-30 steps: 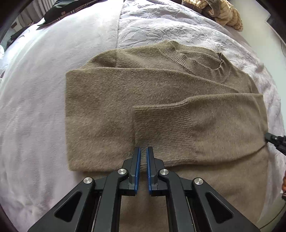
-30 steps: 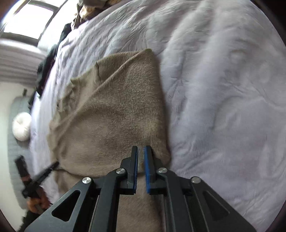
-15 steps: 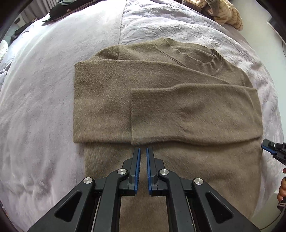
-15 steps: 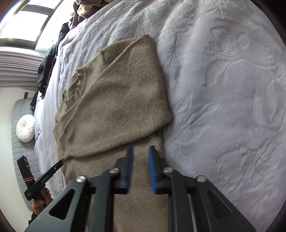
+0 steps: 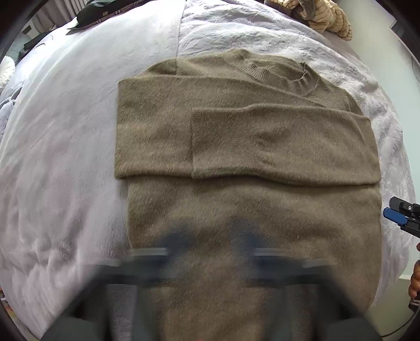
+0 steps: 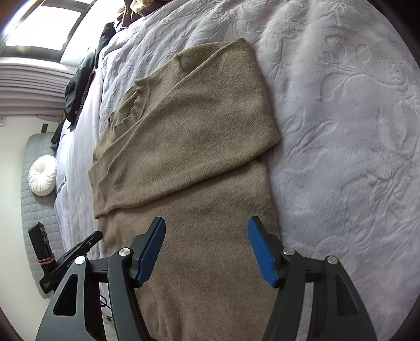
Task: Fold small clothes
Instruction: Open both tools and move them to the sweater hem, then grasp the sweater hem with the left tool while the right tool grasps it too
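Observation:
An olive-brown knitted sweater [image 5: 236, 147] lies flat on the bed with both sleeves folded across its chest, collar at the far side. It also shows in the right wrist view [image 6: 189, 147]. My left gripper [image 5: 210, 251] hangs over the sweater's lower body, smeared by motion blur, its jaws look spread apart. My right gripper [image 6: 207, 249] is open wide over the sweater's lower part near its right edge, holding nothing. Its blue-padded tip shows in the left wrist view [image 5: 399, 217] at the sweater's right side.
The sweater rests on a pale lilac embossed bedspread [image 6: 341, 131]. A tan striped garment [image 5: 325, 15] and dark clothes [image 5: 89, 15] lie at the far end of the bed. A white round cushion [image 6: 42, 175] sits on a grey quilted seat beside the bed.
Both grippers pulled back toward the sweater's hem. The right gripper went from nearly shut to wide open. The left gripper, shut before, is now blurred and appears to spread.

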